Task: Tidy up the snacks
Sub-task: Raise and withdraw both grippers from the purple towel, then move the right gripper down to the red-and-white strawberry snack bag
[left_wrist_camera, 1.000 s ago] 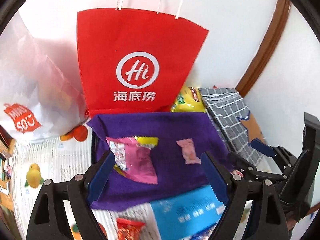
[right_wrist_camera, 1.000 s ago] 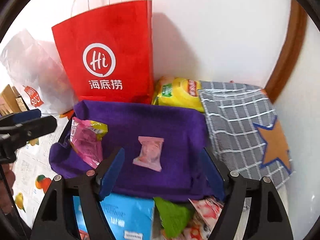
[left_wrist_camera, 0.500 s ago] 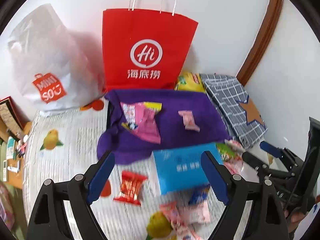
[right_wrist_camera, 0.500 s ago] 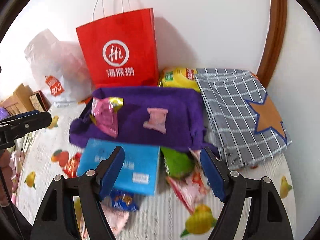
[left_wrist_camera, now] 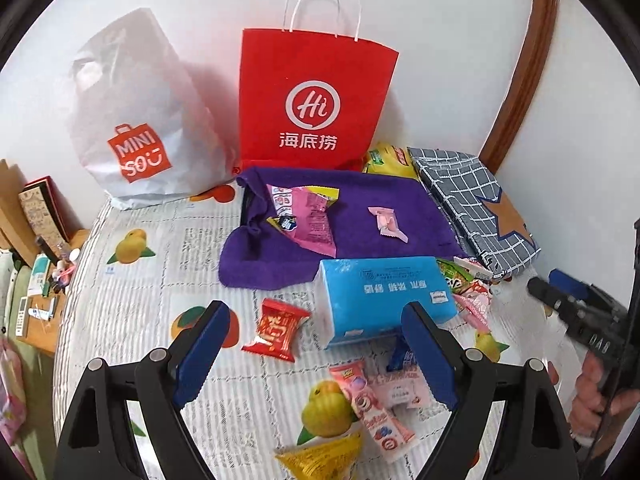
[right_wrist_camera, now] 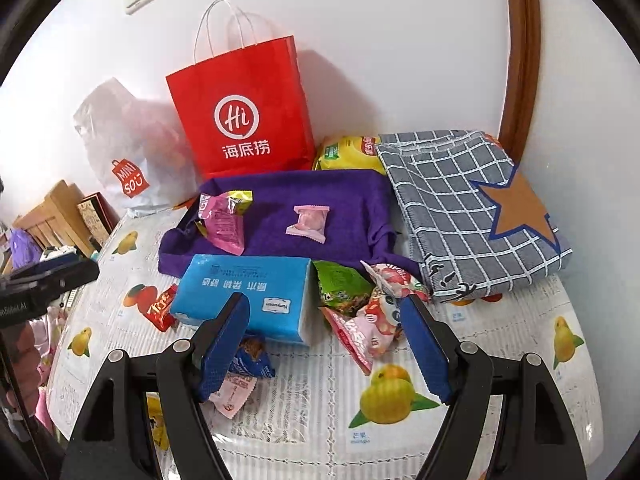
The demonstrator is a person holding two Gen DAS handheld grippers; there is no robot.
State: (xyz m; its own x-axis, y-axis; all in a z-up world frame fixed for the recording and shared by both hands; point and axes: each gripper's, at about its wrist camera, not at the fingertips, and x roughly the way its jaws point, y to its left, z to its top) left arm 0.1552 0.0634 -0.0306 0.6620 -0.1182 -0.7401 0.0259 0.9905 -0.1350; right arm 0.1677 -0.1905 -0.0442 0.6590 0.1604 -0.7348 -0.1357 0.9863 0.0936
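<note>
In the left wrist view, the left gripper (left_wrist_camera: 316,354) is hanging released and empty over the tablecloth (left_wrist_camera: 160,264), with the red snack packet (left_wrist_camera: 276,330) lying loose between its fingers and two pink snacks already sitting on the purple towel (left_wrist_camera: 360,200); centring over one packet before clenching seems wise. In the right wrist view, the right gripper (right_wrist_camera: 326,344) is likewise gaping empty above the pile of pink and green packets (right_wrist_camera: 360,300) beside the blue tissue pack (right_wrist_camera: 248,300), so picking the top packet alone should avoid dragging its neighbours.

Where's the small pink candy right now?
Small pink candy lies mid purple cloth in both views, right of the big pink packet, behind the blue tissue pack.
</note>
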